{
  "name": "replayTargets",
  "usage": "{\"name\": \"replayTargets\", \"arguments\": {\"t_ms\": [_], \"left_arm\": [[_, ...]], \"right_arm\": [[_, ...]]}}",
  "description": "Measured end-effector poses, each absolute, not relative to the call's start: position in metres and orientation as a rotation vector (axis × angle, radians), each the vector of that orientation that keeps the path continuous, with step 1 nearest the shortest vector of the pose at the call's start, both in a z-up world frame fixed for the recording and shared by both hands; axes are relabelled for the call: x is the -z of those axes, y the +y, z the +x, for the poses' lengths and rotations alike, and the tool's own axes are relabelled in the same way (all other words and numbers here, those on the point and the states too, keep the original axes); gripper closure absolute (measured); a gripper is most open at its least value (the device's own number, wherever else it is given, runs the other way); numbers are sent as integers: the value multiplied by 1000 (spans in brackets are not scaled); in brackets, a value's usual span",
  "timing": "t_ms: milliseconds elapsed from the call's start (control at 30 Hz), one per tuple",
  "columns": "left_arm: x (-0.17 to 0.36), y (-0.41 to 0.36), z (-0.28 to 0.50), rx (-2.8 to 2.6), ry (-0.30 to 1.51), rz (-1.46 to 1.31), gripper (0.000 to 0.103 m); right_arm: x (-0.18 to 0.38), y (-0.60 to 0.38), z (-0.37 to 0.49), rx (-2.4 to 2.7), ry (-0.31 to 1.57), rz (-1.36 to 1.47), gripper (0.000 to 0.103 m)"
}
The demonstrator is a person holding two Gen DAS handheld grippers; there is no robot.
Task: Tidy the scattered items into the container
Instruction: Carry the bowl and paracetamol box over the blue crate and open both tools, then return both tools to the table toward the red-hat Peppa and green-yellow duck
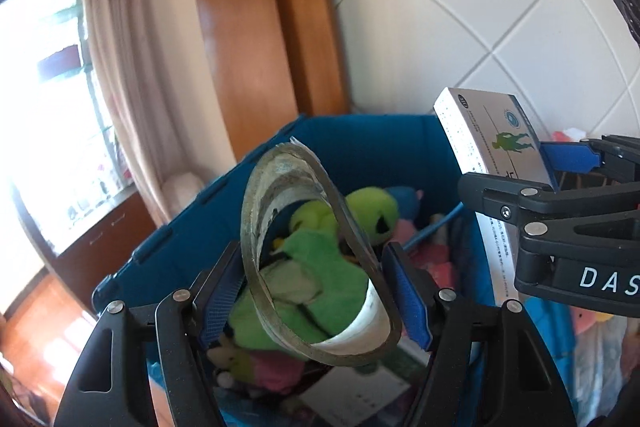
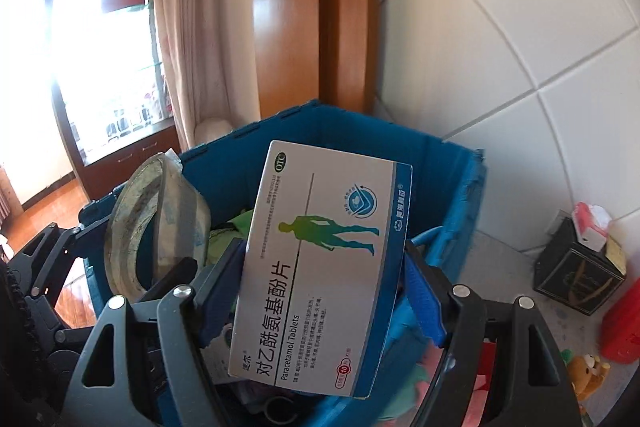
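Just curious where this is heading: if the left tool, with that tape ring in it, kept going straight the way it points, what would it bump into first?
Probably the green plush toys piled inside the blue plastic storage crate, seen through the grey tape roll that the left tool holds; depth is hard to judge.

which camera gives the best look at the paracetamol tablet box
The right wrist view: the paracetamol box faces the camera, its front print readable. The left wrist view shows that box only edge-on at the right.

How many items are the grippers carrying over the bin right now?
2: a tape roll in the left gripper, a tablet box in the right gripper, both above the blue bin.
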State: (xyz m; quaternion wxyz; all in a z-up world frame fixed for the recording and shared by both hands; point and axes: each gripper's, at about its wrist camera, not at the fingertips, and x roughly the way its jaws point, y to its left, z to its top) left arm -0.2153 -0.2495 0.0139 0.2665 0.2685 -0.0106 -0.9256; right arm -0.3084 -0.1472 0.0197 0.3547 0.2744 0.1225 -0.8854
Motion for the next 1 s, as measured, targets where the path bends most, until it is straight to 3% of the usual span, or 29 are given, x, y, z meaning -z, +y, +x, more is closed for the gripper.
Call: {"name": "replayTargets", "arguments": {"t_ms": [100, 167, 300, 433, 633, 1000], "left_arm": [[-9, -264, -216, 2500, -9, 727, 29], [-8, -272, -215, 2504, 6, 731, 18], [-5, -286, -216, 2501, 32, 742, 17], [-6, -280, -212, 2512, 66, 737, 15], [-25, -235, -216, 2592, 61, 673, 2], [-50, -98, -248, 2885, 26, 652, 1]], "right_arm": [[-10, -165, -309, 2280, 341, 735, 28], [-7, -171, -312, 2284, 343, 748, 28], [-7, -169, -311, 2319, 338, 762, 27], [-12, -148, -309, 2362, 312, 763, 13], [-24, -87, -308, 2456, 226, 740, 3], [-24, 94, -301, 2748, 109, 821, 0]]}}
